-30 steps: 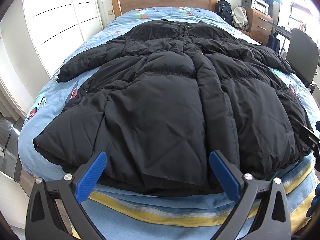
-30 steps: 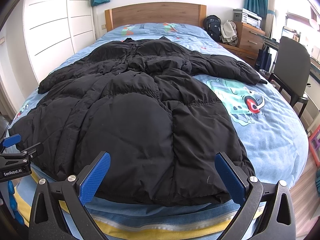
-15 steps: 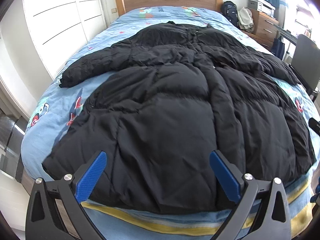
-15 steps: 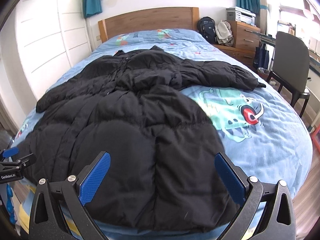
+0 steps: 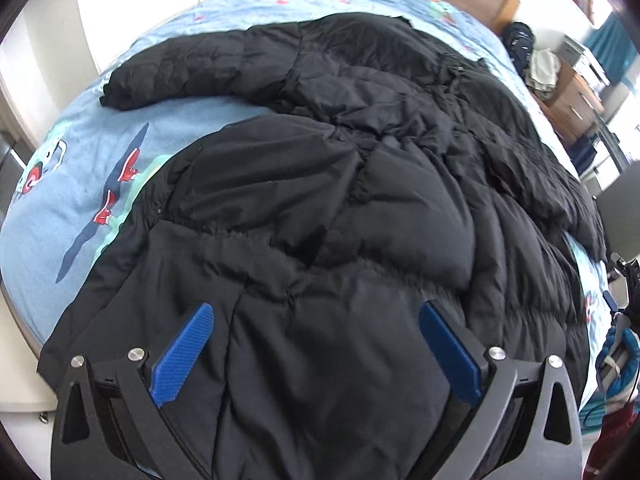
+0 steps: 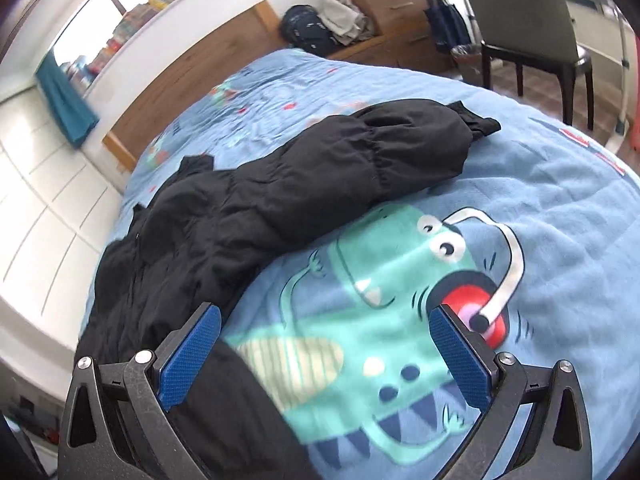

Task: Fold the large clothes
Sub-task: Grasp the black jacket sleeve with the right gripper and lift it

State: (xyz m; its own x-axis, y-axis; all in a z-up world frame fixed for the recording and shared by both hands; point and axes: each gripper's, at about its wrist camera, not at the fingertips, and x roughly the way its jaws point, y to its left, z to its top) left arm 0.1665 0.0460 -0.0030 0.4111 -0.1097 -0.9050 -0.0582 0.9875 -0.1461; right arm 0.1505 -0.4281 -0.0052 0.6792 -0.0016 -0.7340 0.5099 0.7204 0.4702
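A large black puffer coat (image 5: 360, 208) lies spread flat on the bed, hem toward me. Its left sleeve (image 5: 192, 68) stretches toward the bed's left side. My left gripper (image 5: 316, 340) is open and empty, hovering over the lower part of the coat. In the right wrist view the coat's right sleeve (image 6: 360, 160) lies across the blue bedspread (image 6: 560, 208), cuff toward the right. My right gripper (image 6: 324, 344) is open and empty above the dinosaur print, with the coat's edge (image 6: 224, 408) beside its left finger.
The wooden headboard (image 6: 192, 84) stands at the far end. A wooden dresser (image 6: 392, 8) with a backpack and clothes and a grey chair (image 6: 528, 20) stand right of the bed. White wardrobe doors (image 6: 44, 208) line the left side.
Both grippers have moved forward over the bed and tilted. The left went from the hem onto the coat body. The right swung right, over the bedspread and toward the right sleeve.
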